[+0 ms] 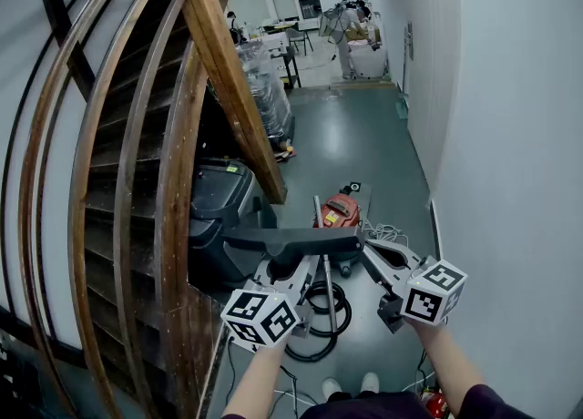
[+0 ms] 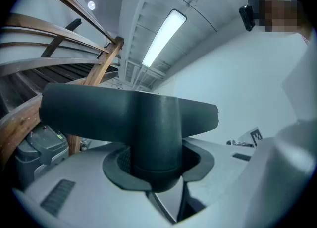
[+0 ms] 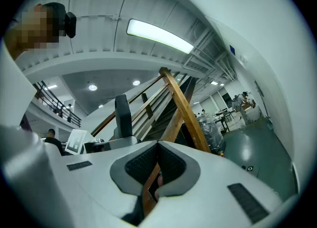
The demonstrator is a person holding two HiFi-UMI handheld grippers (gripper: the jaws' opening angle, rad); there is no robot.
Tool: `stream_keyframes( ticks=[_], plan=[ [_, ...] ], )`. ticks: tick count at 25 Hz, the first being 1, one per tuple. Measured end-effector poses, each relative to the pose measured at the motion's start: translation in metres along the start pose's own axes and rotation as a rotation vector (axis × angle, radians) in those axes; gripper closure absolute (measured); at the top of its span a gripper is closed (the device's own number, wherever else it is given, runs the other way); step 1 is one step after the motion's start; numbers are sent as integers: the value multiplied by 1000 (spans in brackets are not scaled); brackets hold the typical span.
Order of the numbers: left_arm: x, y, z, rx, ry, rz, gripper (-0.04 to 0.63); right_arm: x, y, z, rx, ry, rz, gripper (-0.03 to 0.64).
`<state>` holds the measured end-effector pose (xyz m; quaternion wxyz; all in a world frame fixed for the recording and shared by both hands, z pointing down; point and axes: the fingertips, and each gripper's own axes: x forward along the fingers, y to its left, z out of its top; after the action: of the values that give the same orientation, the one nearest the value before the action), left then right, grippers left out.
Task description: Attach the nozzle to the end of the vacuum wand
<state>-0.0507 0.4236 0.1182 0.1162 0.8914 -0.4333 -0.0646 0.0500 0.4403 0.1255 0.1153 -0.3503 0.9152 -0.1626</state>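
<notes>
Black plastic nozzle [image 1: 291, 242] is pinched at its neck by the left gripper [image 1: 290, 270] jaws and held above the floor, nearer the person than the red vacuum [image 1: 339, 212]. Right gripper [image 1: 372, 251] jaws are pressed together, empty. What looks like the wand [image 1: 326, 285] leans by the vacuum. Step: bringing the nozzle over. Next probably calls for lining the neck up with the wand end.

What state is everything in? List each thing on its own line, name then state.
nozzle: gripped by its neck, off the floor, not attached.
left gripper: shut on the nozzle.
right gripper: shut, empty.
vacuum wand: stands near upright, not gripped.
red vacuum: on the floor behind the wand.
</notes>
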Motion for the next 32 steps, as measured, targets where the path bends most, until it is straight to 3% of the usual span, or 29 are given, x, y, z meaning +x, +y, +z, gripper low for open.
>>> stream_keyframes(
  ticks=[11,19,32],
  plan=[
    [4,-7,-9,-13,0,16,448,-17,-15,0,25,-2,-12,598],
    [10,-10,-10,5,-5,52,446,-35,-38,0,110,-18,4,598],
    [51,38,-20,9,39,33,446,0,-79,-11,136,-9,-41,598]
  ],
)
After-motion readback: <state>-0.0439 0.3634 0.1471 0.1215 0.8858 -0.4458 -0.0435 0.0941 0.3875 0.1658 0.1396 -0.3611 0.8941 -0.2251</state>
